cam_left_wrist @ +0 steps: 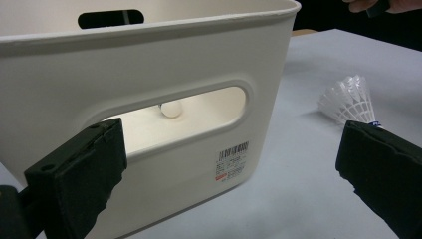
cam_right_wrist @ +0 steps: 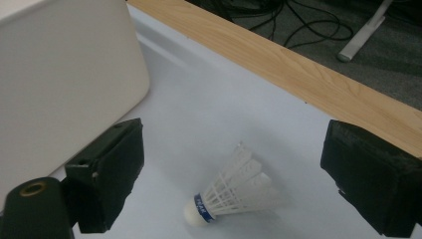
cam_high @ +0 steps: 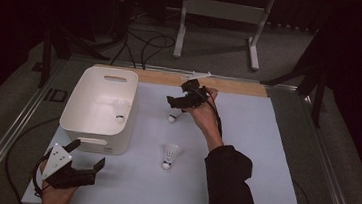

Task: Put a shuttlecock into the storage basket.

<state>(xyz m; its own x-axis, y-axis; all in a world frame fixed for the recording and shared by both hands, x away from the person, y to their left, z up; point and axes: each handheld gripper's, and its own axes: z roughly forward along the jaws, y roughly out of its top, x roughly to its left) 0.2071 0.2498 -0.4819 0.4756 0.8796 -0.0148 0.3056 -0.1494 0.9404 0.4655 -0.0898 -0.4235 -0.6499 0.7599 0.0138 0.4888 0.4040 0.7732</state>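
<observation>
Your right gripper (cam_right_wrist: 234,164) hangs open over the shuttlecock (cam_right_wrist: 229,195) at lower centre — straddle its cork, then squeeze gently.

floor: grey carpet (cam_high: 213,55), dim | cables: black loops (cam_high: 144,43) beyond tabletop's far edge | furniture: white frame stand (cam_high: 222,15) on two feet | tabletop: pale blue (cam_high: 264,155), wooden strip (cam_high: 231,85) along far edge | surroundings: dark

Shuttlecock (cam_right_wrist: 226,196) lies btwn wide-apart fingers (cam_right_wrist: 107,172), bin (cam_right_wrist: 64,84) beside
</observation>
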